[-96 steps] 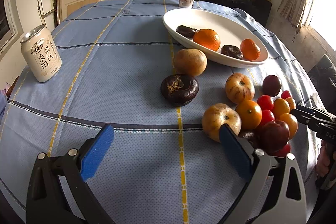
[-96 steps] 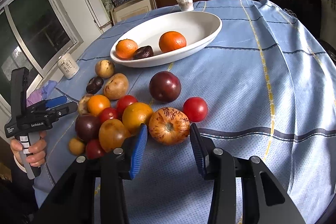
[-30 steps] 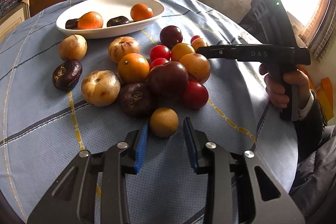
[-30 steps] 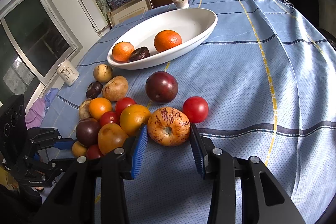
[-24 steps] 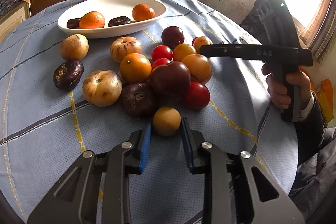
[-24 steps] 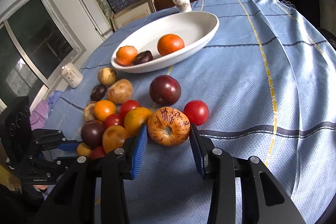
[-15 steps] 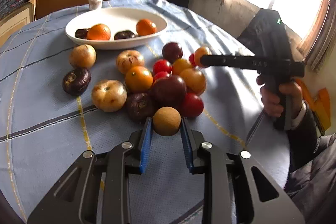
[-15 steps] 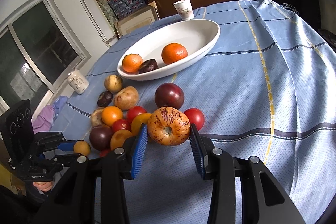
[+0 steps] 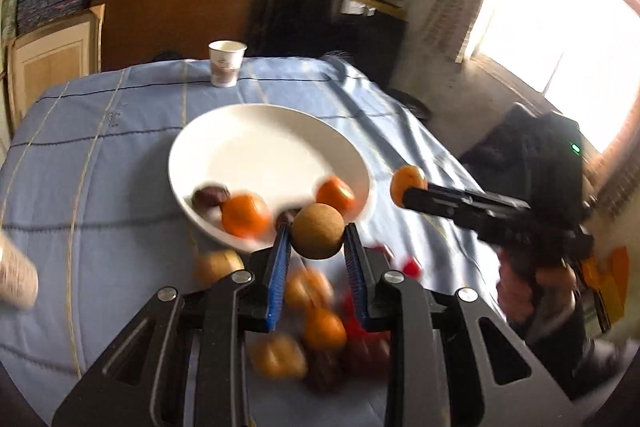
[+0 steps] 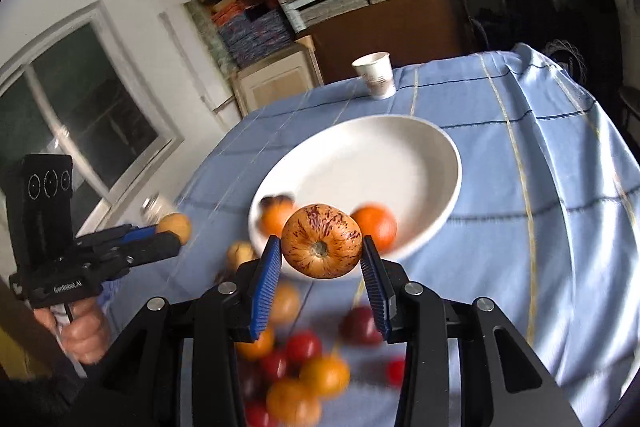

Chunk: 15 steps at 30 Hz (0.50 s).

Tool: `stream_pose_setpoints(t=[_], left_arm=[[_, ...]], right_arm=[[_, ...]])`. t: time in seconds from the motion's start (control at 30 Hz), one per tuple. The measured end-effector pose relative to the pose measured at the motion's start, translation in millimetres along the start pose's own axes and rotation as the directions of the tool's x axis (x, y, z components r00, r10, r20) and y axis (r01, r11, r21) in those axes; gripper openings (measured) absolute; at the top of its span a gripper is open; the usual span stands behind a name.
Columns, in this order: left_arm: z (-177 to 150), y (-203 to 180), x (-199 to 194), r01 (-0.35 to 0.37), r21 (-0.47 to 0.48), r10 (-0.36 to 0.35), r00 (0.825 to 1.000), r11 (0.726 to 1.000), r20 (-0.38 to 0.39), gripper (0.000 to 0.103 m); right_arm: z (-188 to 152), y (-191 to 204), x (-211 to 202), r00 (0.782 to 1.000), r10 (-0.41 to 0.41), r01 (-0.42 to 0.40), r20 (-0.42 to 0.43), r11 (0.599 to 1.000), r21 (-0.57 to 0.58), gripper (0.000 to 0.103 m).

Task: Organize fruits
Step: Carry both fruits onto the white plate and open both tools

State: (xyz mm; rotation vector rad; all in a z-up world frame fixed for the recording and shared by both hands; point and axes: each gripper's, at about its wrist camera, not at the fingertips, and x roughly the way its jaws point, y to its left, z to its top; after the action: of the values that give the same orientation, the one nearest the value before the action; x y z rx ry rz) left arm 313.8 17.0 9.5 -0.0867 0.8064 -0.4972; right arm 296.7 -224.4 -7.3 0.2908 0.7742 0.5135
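Both tongs carry fruit above the near rim of the white dish [image 10: 448, 195]. Left gripper [image 9: 316, 247] clenches a small brown fruit [image 9: 317, 230]; right gripper [image 10: 320, 259] clamps a speckled fruit [image 10: 322, 241]. Both look light, firm, round and prone to roll; hold across the widest girth.

The left gripper [image 9: 317, 259] and right gripper [image 10: 322, 269] share one build: black angular frames with triangular cut-outs, silver round screws at the pivots, and ribbed blue pads [image 10: 265, 285] lining the fingers. The left's handle block carries white circle markings; the right's shows a small green light
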Motion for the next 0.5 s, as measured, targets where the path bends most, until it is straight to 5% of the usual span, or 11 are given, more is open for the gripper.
stream_pose_setpoints(t=[0.17,0.4,0.43,0.5], left_arm=[[42,13,66,-0.095,-0.02,0.093,0.992,0.995,-0.084,0.027],[59,17,124,-0.159,-0.008,0.155,0.974,0.987,-0.166,0.027],[58,18,128,-0.167,-0.014,0.162,0.972,0.986,-0.171,0.03],[57,20,131,-0.184,-0.029,0.176,0.969,0.983,-0.174,0.055]], right_arm=[[23,-33,54,0.996,-0.081,0.084,-0.038,0.992,0.098,0.041],[26,-48,80,0.992,-0.098,0.106,-0.077,0.988,0.108,0.043],[27,-48,80,0.992,-0.104,0.111,-0.071,0.988,0.105,0.045],[28,-48,77,0.994,-0.083,0.09,-0.066,0.99,0.11,0.049]])
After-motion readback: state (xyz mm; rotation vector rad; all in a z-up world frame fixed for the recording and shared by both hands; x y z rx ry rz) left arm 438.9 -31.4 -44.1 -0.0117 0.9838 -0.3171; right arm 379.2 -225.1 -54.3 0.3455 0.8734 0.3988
